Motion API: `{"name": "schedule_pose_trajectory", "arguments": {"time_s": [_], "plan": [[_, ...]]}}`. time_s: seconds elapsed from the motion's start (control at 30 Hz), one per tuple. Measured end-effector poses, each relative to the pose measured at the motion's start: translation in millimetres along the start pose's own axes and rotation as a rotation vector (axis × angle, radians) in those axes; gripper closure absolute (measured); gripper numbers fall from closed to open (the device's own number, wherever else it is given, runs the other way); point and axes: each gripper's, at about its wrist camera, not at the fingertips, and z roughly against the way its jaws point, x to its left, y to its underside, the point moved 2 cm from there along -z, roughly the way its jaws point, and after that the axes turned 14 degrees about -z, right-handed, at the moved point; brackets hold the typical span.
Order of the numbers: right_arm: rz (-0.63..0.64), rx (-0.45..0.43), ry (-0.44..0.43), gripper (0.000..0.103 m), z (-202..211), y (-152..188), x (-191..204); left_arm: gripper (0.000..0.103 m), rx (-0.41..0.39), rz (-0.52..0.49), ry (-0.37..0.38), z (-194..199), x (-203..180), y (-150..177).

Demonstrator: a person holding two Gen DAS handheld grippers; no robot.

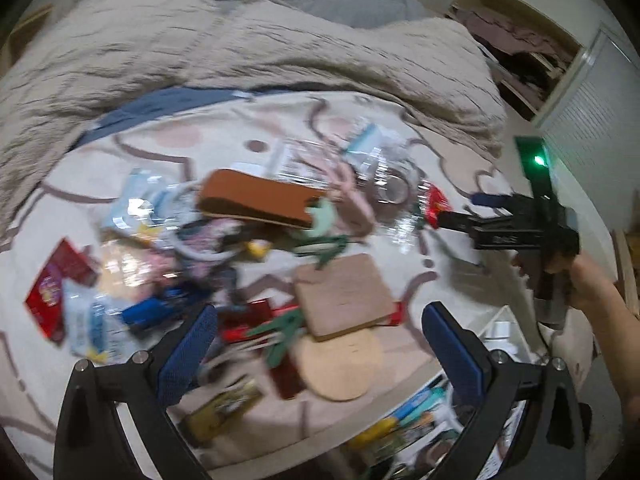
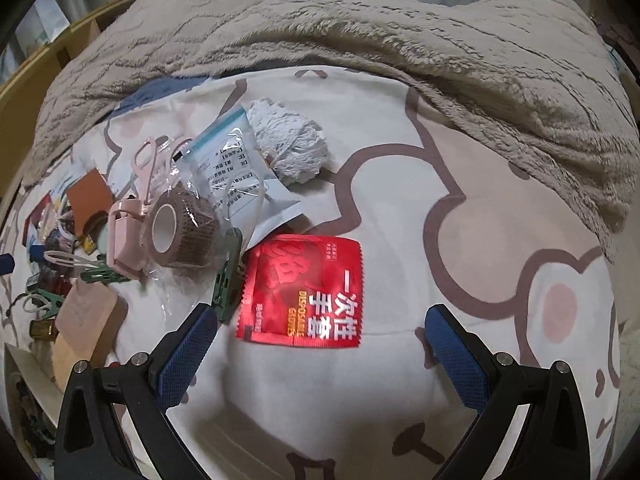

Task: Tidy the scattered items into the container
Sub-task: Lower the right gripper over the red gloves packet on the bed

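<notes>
While the clutter lies spread over the patterned bedsheet (image 2: 400, 200), the left gripper (image 1: 320, 356) hovers with jaws wide and empty above a pink card (image 1: 344, 294) and green clips (image 1: 280, 328). A white container (image 1: 502, 332) (partly filled) sits at the lower right of the left wrist view. Further right, the right gripper (image 2: 320, 354) is spread wide, empty, just short of a red disposable-gloves packet (image 2: 304, 292) lying flat beside a bagged tan bandage roll (image 2: 180, 228).
</notes>
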Motion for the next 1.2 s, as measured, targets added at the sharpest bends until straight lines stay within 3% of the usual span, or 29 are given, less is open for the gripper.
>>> {"name": "schedule_pose_trajectory", "arguments": {"time_s": [0.13,0.4,0.57,0.7,0.93,1.07,1.13,1.2], "plan": [[0.000,0.021,0.022,0.000,-9.7,-3.4,2.1,0.000,0.035,0.010,0.029,-18.5,-9.3,-7.2],[-0.054,0.056,-0.023,0.000,-19.7,-4.8,-3.1,0.000,0.162,0.096,0.098,-57.4,-7.7,-5.7],[-0.021,0.068,-0.017,0.000,-22.7,-4.5,0.9,0.000,0.179,0.088,0.117,-69.9,-13.9,-9.3],[0.060,0.067,0.043,0.000,-26.4,2.5,9.0,0.000,0.193,0.073,0.091,-75.9,-19.4,-11.9],[0.011,0.080,0.056,0.000,-18.8,4.6,4.6,0.002,0.200,0.101,0.076,-82.2,-16.9,-14.3],[-0.031,0.067,0.040,0.014,-12.7,5.5,0.5,0.007,0.222,0.100,0.038,-89.3,-16.7,-12.4],[-0.067,0.064,0.029,0.019,-11.0,4.0,-3.6,0.019,0.223,0.084,0.011,-88.9,-17.1,-13.2],[-0.075,0.058,0.040,0.032,-10.6,1.4,-4.1,0.026,0.222,0.078,0.003,-88.5,-15.8,-13.9]]}}
